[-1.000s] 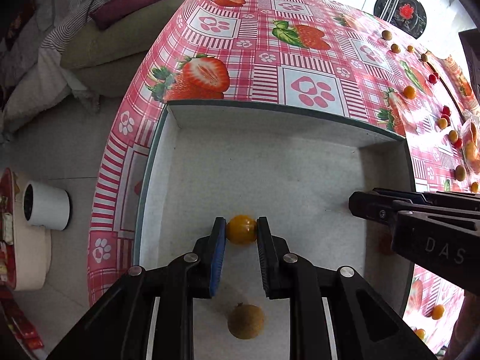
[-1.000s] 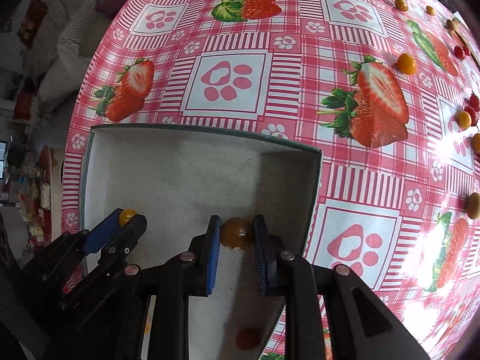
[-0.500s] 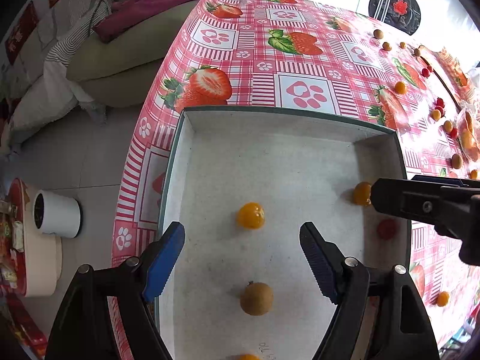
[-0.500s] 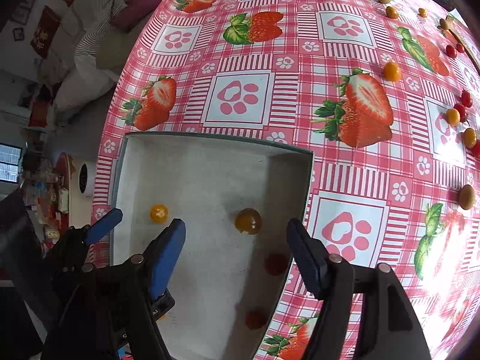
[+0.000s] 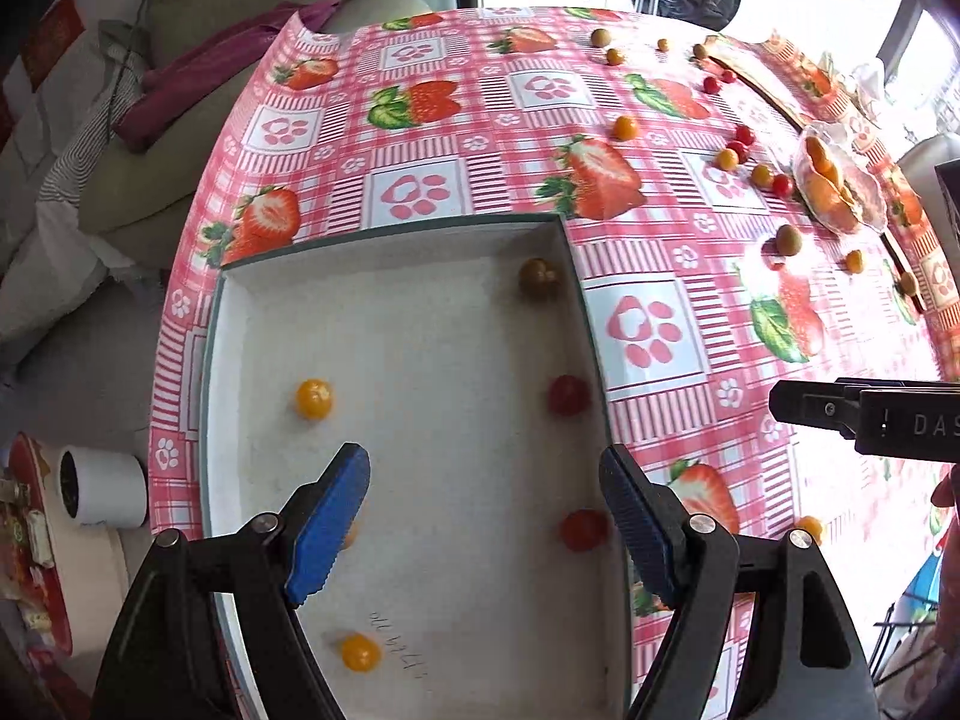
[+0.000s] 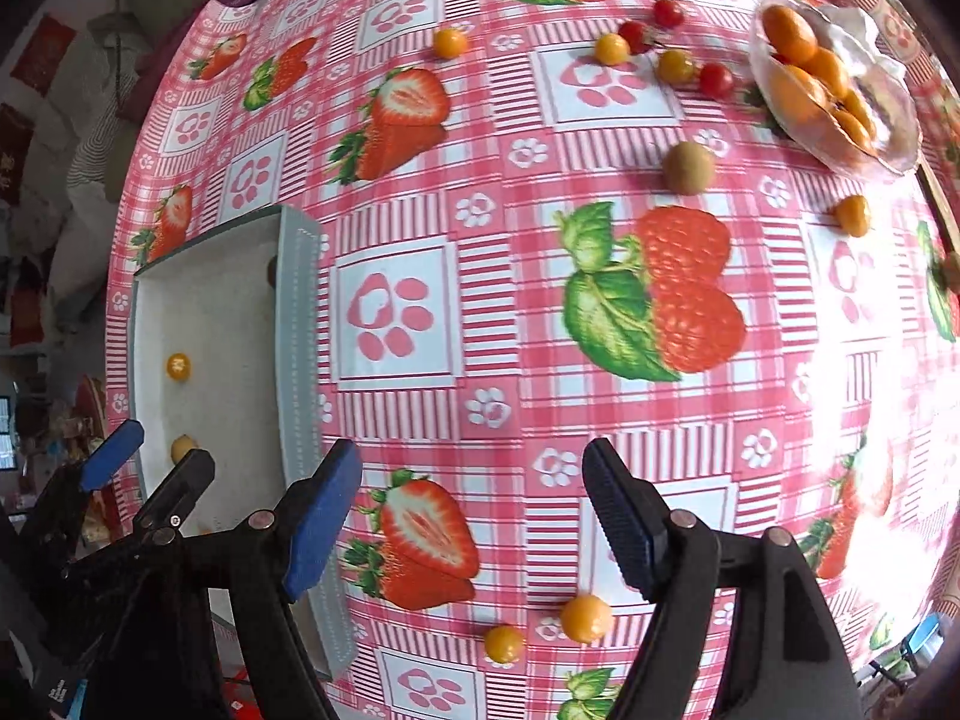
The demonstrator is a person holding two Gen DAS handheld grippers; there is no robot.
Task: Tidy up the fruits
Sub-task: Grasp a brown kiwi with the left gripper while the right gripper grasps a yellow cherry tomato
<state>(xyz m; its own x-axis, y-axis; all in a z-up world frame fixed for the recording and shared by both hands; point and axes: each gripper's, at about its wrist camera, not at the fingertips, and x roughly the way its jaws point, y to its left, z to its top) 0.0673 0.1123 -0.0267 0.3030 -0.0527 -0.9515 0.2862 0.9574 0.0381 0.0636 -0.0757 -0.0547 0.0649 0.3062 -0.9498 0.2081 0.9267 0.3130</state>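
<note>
Left tongs [image 5: 486, 516] gape wide and empty above the shallow grey rectangular tray [image 5: 576, 276] at the surface's near left corner; small round orange [image 5: 313, 398] and red fruits [image 5: 567, 394] lie scattered inside. Right tongs [image 6: 471, 516] hang open, empty, over the strawberry-print tablecloth [image 6: 510, 252], above two loose orange fruits [image 6: 585, 618].

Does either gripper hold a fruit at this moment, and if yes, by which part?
No. The left gripper is open above the tray, and the right gripper is open above the tablecloth; nothing sits between their fingers.
</note>
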